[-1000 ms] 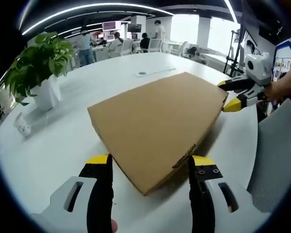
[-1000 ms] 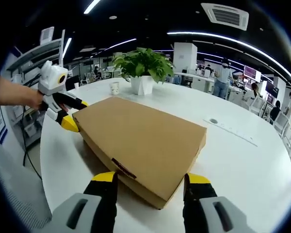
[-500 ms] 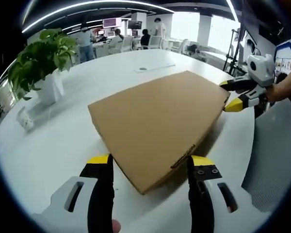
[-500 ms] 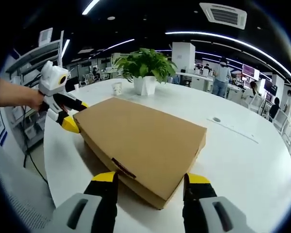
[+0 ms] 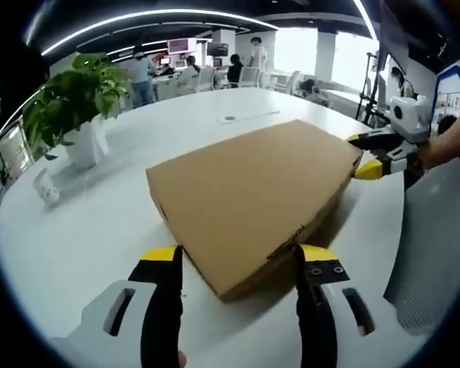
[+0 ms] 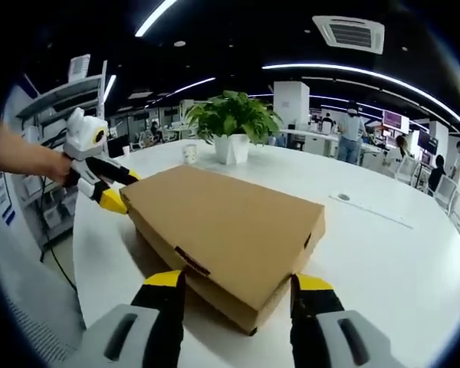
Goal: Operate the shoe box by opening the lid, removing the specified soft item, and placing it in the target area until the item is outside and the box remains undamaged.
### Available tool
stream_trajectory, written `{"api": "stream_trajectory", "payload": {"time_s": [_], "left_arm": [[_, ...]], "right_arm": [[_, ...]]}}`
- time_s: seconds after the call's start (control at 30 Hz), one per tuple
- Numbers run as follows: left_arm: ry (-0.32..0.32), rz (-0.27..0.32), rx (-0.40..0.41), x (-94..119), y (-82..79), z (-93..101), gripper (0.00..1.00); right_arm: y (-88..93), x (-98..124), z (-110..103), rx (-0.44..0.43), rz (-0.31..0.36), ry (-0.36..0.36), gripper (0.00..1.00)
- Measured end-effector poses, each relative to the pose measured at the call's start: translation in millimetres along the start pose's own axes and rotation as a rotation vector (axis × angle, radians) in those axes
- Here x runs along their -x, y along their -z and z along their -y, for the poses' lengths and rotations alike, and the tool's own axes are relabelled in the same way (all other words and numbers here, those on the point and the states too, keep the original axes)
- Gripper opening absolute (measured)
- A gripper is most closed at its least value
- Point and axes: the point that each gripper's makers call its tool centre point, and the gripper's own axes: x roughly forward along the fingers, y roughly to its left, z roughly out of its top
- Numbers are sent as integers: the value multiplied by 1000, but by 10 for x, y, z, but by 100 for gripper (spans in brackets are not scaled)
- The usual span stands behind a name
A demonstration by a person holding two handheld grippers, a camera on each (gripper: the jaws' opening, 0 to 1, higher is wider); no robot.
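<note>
A flat brown cardboard shoe box [image 5: 249, 188] lies closed on the white table [image 5: 84, 230]. In the left gripper view my left gripper [image 5: 238, 264] is open, with the box's near corner between its yellow-tipped jaws. At the far right corner my right gripper [image 5: 362, 153], held by a hand, is open and straddles that corner. In the right gripper view the box [image 6: 230, 226] sits in the middle and my right gripper [image 6: 238, 282] stands open around its near corner. My left gripper [image 6: 123, 190] is at the box's left corner, jaws apart. The lid is down, so the inside is hidden.
A potted plant [image 5: 69, 100] in a white pot and a small white cup [image 5: 46, 188] stand at the table's left. A round cable port [image 6: 343, 197] is set in the tabletop. A grey chair [image 5: 437, 238] is at the right edge. People sit at desks far behind.
Both views have shifted and tilted slightly with the hands. The box lies where it was with its lid down, and both grippers stay open at opposite corners.
</note>
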Motion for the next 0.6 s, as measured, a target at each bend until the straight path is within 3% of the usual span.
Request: {"api": "stream_trajectory", "payload": {"time_s": [0.6], "left_arm": [[-16,16,57,45,-65,16,56]], "right_arm": [[-73,27,-23,-18,-11,7,52]]}}
